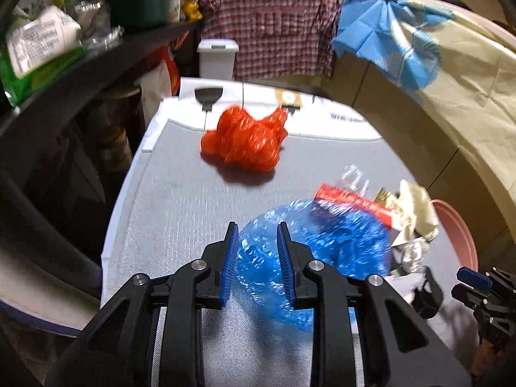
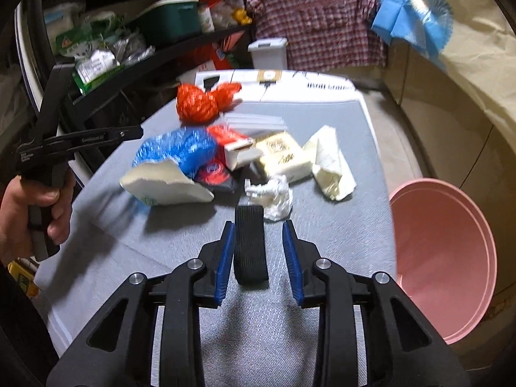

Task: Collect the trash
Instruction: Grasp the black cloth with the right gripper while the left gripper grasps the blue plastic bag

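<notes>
Left gripper (image 1: 257, 238): jaws apart, blue bag (image 1: 309, 258) between and beyond them, grip uncertain. Right gripper (image 2: 258, 237): jaws apart, black strap (image 2: 251, 248) between, untouched. Pink bin (image 2: 445, 258) at right.

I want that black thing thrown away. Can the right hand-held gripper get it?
Probably yes. The black strip lies flat between the open right hand-held gripper, and nothing covers it.

Trash (image 2: 277, 154) on table (image 2: 338, 232), basin (image 2: 451, 258) right.
</notes>
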